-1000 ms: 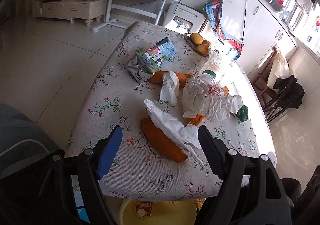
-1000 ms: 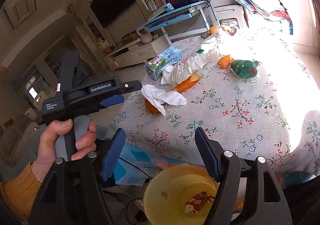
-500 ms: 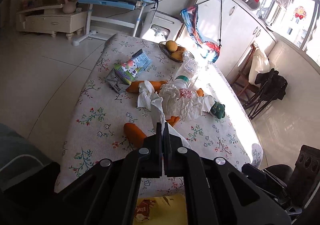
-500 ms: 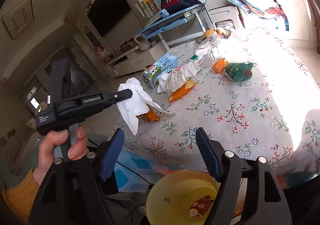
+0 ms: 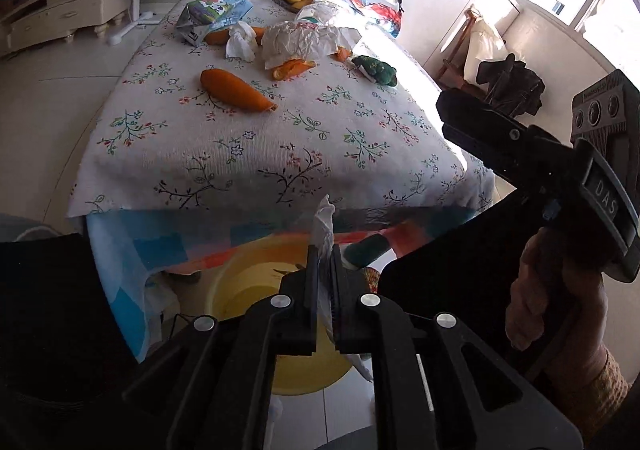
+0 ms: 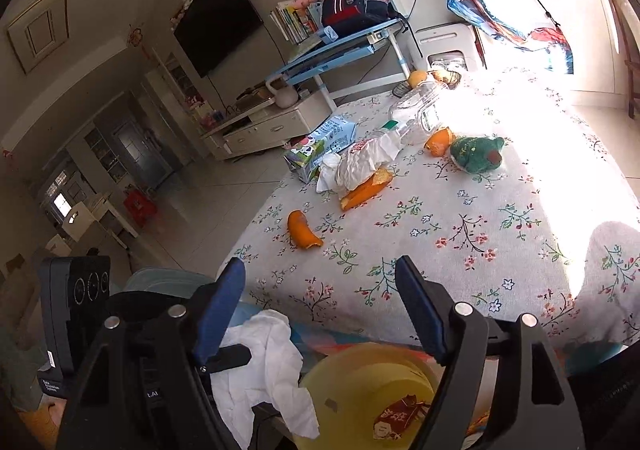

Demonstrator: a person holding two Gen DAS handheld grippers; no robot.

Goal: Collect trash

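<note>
- The left claw (image 5: pixel 324 262) is clenched on a crumpled white tissue (image 6: pixel 268 366), though its jaws are easing apart; only a thin strip of tissue shows between the black pads from its own camera, the rest hidden behind them.
- From the right camera the tissue hangs as a soft, wrinkled sheet just off the near edge of the counter (image 6: pixel 460 234), beside the yellow plastic bin (image 6: pixel 360 382) on the floor.
- The bin's bowl is partly cut off by the right claw (image 6: pixel 320 310); a torn printed wrapper (image 6: pixel 400 416) lies inside.
- The right claw is released, its blue-padded jaws spreading, nothing between them.
- On the flowered cloth, a curved orange peel (image 6: pixel 302 230) lies toward the left edge, well apart from the heap further back.
- That heap: crinkled white paper (image 6: pixel 368 164) over another peel, a small tissue wad (image 6: pixel 328 170) and a milk carton (image 6: pixel 320 148), overlapping so their edges are hard to sort out.
- A green plush toy (image 6: pixel 476 154) sits in the glare near the far right; the clear plastic bottle (image 6: pixel 420 114) behind is washed out.
</note>
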